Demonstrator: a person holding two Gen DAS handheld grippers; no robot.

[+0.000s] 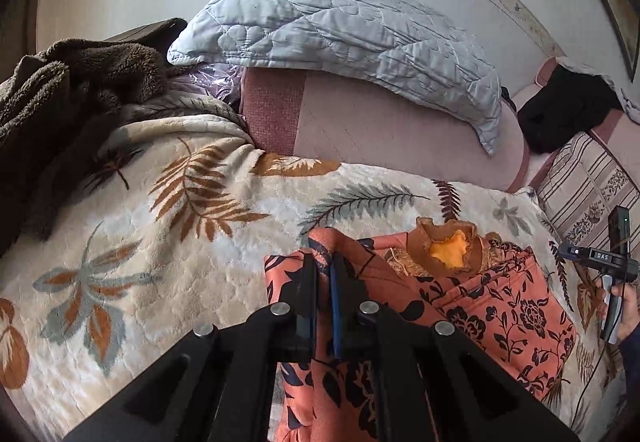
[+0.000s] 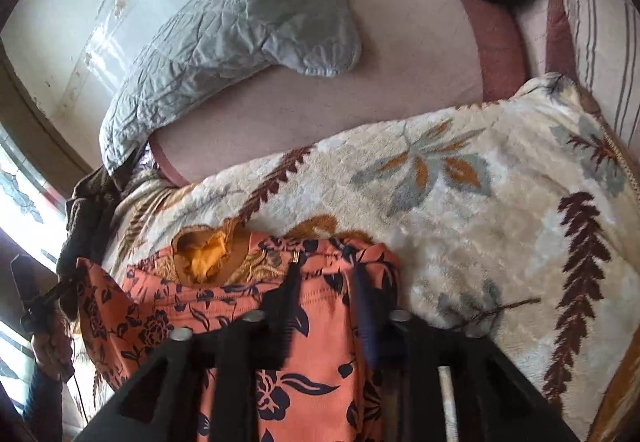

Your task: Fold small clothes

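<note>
An orange garment (image 1: 500, 314) with a dark flower print and a mustard collar (image 1: 448, 250) lies on a cream leaf-patterned blanket (image 1: 160, 242). In the left wrist view my left gripper (image 1: 325, 274) is shut on the garment's left edge, and a fold of cloth stands up between its fingers. In the right wrist view the garment (image 2: 168, 322) spreads to the left, collar (image 2: 204, 258) at the far side. My right gripper (image 2: 326, 282) is open, its fingers apart over the garment's right edge, with cloth lying under the gap.
A grey quilted pillow (image 1: 332, 33) rests on a pink bolster (image 1: 380, 125) by the wall. Brown fleece (image 1: 60, 89) is piled at the left, a black cloth (image 1: 560, 113) and a striped cushion (image 1: 588, 185) at the right. A hand (image 1: 624, 306) holds the other gripper's handle.
</note>
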